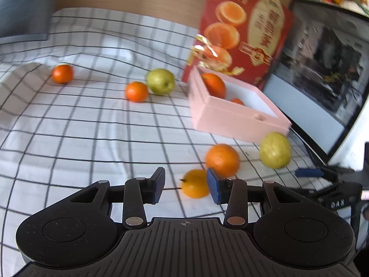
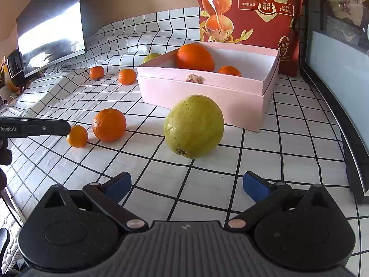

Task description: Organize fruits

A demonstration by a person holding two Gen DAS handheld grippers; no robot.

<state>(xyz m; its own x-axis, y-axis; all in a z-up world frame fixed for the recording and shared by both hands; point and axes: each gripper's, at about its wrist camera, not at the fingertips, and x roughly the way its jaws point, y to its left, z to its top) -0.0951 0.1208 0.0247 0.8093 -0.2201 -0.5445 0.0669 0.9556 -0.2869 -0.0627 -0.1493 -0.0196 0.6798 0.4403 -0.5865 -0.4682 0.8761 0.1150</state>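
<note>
A pink box (image 1: 230,117) (image 2: 207,92) holds a large orange (image 2: 194,57) and a small one (image 2: 229,71). My left gripper (image 1: 185,188) is open, with a small orange (image 1: 196,184) (image 2: 77,136) just ahead between its fingertips, not gripped. A bigger orange (image 1: 222,160) (image 2: 109,124) lies beside it. My right gripper (image 2: 186,185) is open and empty, a short way in front of a green pear-like fruit (image 2: 193,125) (image 1: 275,150). Two more oranges (image 1: 136,91) (image 1: 62,73) and a second green fruit (image 1: 160,81) lie farther back on the checked cloth (image 1: 80,127).
A red printed package (image 1: 242,34) (image 2: 249,9) stands behind the box. A dark monitor (image 1: 322,80) stands at the right of the left wrist view; another screen (image 2: 50,27) is at the left of the right wrist view. The left gripper's side (image 2: 34,128) shows there.
</note>
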